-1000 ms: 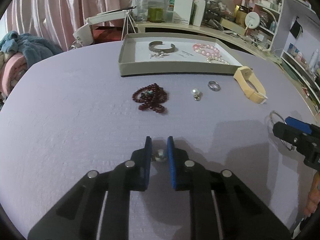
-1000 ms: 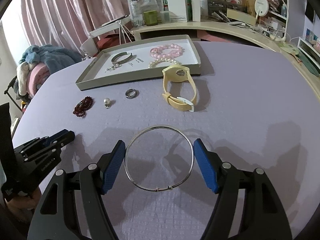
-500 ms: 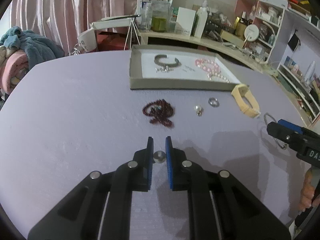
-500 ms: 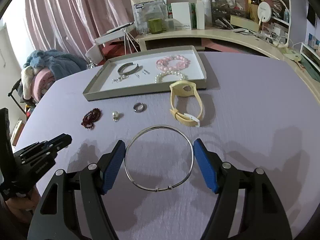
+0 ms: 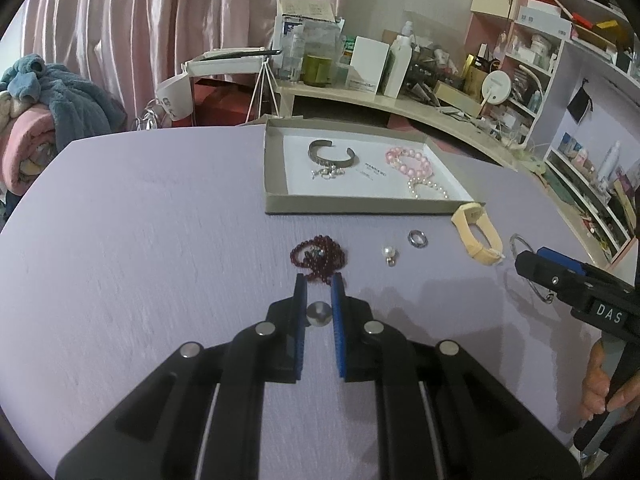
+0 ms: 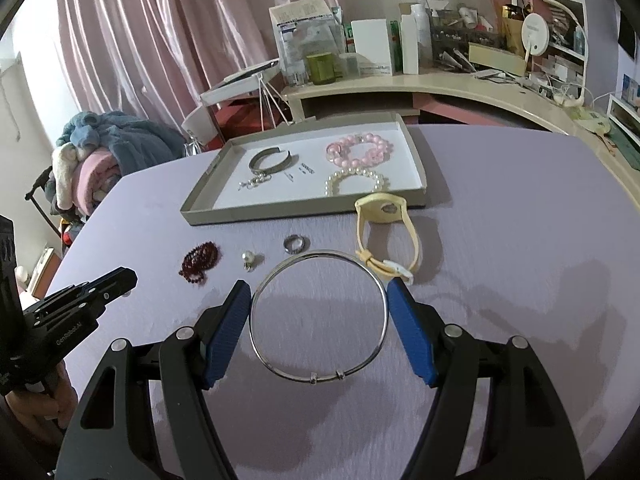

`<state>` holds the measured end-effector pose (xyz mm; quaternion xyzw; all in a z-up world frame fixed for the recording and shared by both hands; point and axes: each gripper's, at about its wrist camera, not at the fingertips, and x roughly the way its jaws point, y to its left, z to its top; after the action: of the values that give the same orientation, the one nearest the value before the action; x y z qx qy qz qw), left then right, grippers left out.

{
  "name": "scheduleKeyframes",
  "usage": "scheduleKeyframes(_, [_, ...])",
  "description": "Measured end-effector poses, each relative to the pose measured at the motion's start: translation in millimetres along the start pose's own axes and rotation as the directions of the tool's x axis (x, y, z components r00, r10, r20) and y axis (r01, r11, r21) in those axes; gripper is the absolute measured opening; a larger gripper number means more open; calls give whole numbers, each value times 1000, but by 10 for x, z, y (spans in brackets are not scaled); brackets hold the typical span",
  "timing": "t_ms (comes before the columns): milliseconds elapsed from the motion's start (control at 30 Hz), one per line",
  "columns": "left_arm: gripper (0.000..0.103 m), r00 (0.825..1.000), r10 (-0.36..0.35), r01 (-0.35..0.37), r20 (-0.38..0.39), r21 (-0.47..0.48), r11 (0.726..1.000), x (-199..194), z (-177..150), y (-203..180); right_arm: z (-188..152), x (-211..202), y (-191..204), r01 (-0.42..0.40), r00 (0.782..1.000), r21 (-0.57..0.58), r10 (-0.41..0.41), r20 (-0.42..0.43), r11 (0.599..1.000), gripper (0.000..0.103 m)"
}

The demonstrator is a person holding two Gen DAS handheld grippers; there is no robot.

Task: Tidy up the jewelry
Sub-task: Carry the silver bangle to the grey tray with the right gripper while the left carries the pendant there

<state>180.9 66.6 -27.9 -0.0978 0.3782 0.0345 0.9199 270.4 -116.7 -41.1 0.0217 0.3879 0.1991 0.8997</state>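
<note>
My left gripper (image 5: 319,286) is shut on a small round silver stud (image 5: 318,314) and holds it above the purple table. My right gripper (image 6: 319,295) is shut on a large silver bangle (image 6: 318,316), pads pressed on its sides. A grey tray (image 5: 276,184) at the back holds a dark cuff (image 5: 331,153), pink beads (image 5: 408,160) and a pearl bracelet (image 5: 426,188). In front of the tray lie a dark red bead bracelet (image 5: 318,256), a pearl earring (image 5: 389,254), a silver ring (image 5: 417,238) and a yellow watch band (image 5: 478,234).
A cluttered beige desk (image 5: 400,100) and shelves (image 5: 580,80) stand behind the table. Folded blankets (image 5: 36,120) are piled at the left. Pink curtains hang at the back. The table's right edge curves near the right gripper.
Both grippers have risen from the table and tilted up with their loads, so the tray and loose jewelry sit lower and nearer in both views.
</note>
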Motion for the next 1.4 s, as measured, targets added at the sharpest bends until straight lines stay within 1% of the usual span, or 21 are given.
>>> scheduleKeyframes(133, [12, 1000, -6, 6, 8, 0, 1000, -10, 100, 10, 131, -15, -23, 6, 1000, -4, -6, 29, 1000, 72])
scheduleKeyframes(267, [12, 999, -16, 16, 28, 15, 1000, -8, 276, -2, 318, -7, -80, 17, 998, 0, -17, 64, 1000, 72])
scheduleKeyframes(400, [12, 998, -37, 36, 44, 20, 999, 51, 535, -10, 541, 56, -109, 23, 995, -4, -23, 94, 1000, 72])
scheduleKeyframes(533, [12, 997, -53, 51, 61, 34, 998, 159, 842, -27, 779, 168, -57, 31, 992, -41, -25, 123, 999, 72])
scheduleKeyframes(700, [12, 994, -64, 60, 84, 43, 997, 341, 1226, -24, 1028, 407, -21, 23, 992, -56, -16, 127, 998, 72])
scheduleKeyframes(800, [12, 993, -65, 61, 96, 45, 997, 473, 1436, 0, 1158, 630, 30, 12, 994, -72, -4, 110, 997, 72])
scheduleKeyframes(900, [12, 993, -66, 62, 102, 45, 997, 602, 1591, 36, 1217, 830, 94, 6, 997, -93, 1, 81, 996, 72])
scheduleKeyframes(1033, [12, 993, -66, 62, 99, 49, 997, 804, 1738, 74, 1252, 1197, 135, -12, 1000, -87, 12, 2, 996, 72])
scheduleKeyframes(1200, [12, 995, -62, 59, 82, 48, 997, 1004, 1807, 123, 1237, 1512, 176, -26, 997, -72, 20, -75, 997, 72])
scheduleKeyframes(1400, [12, 997, -52, 50, 63, 31, 998, 1153, 1803, 197, 1224, 1636, 210, -44, 993, -76, 35, -114, 996, 73])
